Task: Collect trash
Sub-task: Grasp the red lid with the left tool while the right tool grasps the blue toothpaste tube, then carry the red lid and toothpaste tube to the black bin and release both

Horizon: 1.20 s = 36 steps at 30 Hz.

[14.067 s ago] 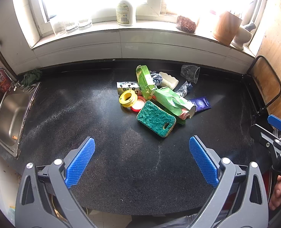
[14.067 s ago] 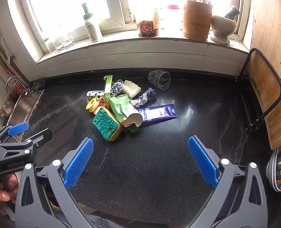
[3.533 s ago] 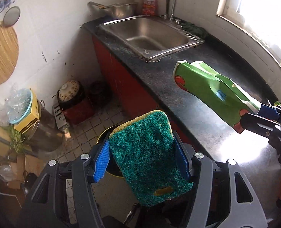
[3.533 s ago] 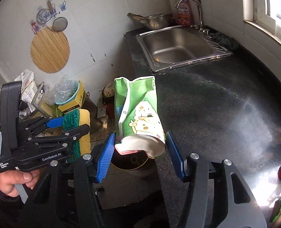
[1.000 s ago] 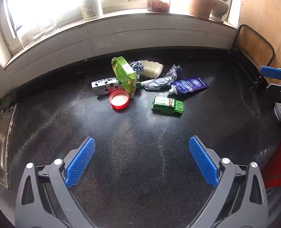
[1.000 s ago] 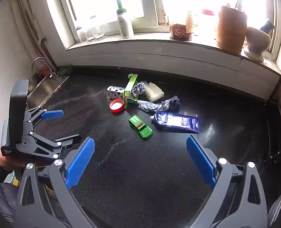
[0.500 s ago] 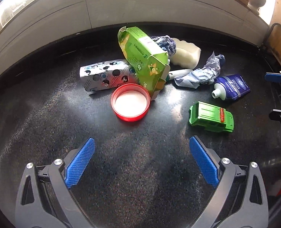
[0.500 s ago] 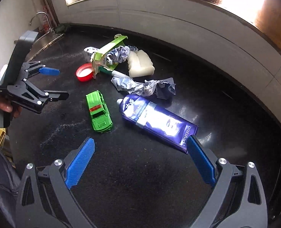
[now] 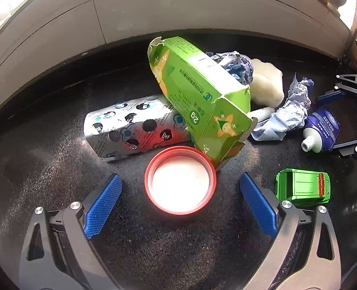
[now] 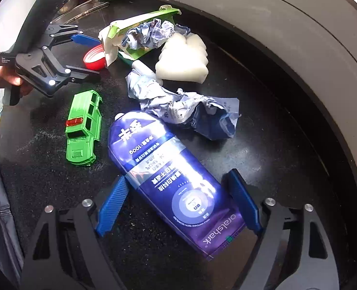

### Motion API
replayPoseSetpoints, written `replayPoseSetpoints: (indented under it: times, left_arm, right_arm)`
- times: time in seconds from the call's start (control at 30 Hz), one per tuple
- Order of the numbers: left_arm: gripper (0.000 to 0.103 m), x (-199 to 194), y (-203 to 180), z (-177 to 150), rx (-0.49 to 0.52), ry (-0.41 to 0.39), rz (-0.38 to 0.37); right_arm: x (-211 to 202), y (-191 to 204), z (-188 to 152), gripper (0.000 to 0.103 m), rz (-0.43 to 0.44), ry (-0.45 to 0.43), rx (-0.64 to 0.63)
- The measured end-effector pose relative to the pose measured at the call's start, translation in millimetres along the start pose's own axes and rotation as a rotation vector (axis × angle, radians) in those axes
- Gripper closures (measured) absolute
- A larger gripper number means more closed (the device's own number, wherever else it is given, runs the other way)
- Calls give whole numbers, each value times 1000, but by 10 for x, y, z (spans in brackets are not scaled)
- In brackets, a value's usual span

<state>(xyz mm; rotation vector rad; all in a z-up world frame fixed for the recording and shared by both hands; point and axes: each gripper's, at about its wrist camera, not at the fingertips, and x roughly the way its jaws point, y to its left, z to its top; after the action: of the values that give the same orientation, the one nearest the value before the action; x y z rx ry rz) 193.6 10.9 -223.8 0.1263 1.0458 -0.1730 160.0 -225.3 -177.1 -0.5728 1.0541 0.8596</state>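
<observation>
A red lid (image 9: 180, 186) lies open side up on the black counter, and my left gripper (image 9: 180, 178) stands open with one blue pad on each side of it, not touching. A green carton (image 9: 202, 96) leans over the lid's far rim. In the right wrist view a blue toothpaste tube (image 10: 168, 176) lies flat between the pads of my right gripper (image 10: 178, 178). Its jaws are closing. The left pad is at the tube's edge and a small gap shows at the right pad. A person's hand holds the left gripper (image 10: 86, 55) at the lid.
A silver spotted packet (image 9: 130, 125) lies behind the lid. Crumpled wrappers (image 10: 178, 106), a white foam lump (image 10: 183, 58) and a green toy car (image 10: 83, 130) lie around the tube. A pale tiled wall (image 9: 178, 12) bounds the counter behind the pile.
Both grippers have sunk toward the pile. The left one now straddles the red lid. The right one has rolled, come down over the toothpaste tube, and its jaws have narrowed.
</observation>
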Motion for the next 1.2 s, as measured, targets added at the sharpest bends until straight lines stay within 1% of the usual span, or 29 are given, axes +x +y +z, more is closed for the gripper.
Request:
replayPoseSetpoints:
  times: [0.03,0.07,0.1,0.13,0.17,0.2,0.27,0.33,0.47,0.63,0.73,0.83,0.93,1.0,1.07,1.2]
  left_arm:
    - [14,-3,-4,22,0,-5,0]
    - [23,-15,-29,44,6,-13,-2]
    - [37,-34,-58,65,18,-19,-7]
    - [45,-50,-90,90,32,-20,-7]
    - [54,-65,-110,112,35,-15,-11]
    - [54,-70,-106,132,27,4,-13]
    - [55,-82,-120,153,12,22,-23]
    - [55,-190,-114,146,3,13,-17]
    - [55,-458,-111,107,-23,-19,-3]
    - [55,-828,-111,-5,-77,-29,11]
    - [55,-1052,-145,-147,-109,-39,12]
    - [55,-1281,-226,-329,-111,-58,24]
    - [55,-1441,-313,-434,-113,-74,27]
    - [55,-1568,-347,-608,-116,-82,32]
    - [54,-1642,-343,-691,-121,-91,36]
    - [54,-1869,-240,-831,-153,-116,58]
  right_arm:
    - [-11,9,9,31,5,2,-5]
    - [-18,19,25,38,8,5,-8]
    - [-33,32,39,48,13,11,-9]
    - [-50,54,50,54,15,17,-10]
    - [-69,83,66,82,19,21,-13]
    - [-85,105,79,88,28,30,-8]
    - [-96,156,86,93,48,51,8]
    - [-98,198,69,94,42,61,30]
    - [-233,295,-5,94,42,51,126]
    - [-622,473,-134,94,8,-14,237]
    - [-849,635,-205,94,-13,-54,284]
    - [-1047,832,-260,94,-28,-88,303]
    - [-1148,1003,-232,94,-32,-110,311]
    - [-1201,1076,-245,94,-40,-113,303]
    - [-1229,1152,-233,94,-47,-118,295]
    - [-1229,1338,-72,94,-50,-128,262]
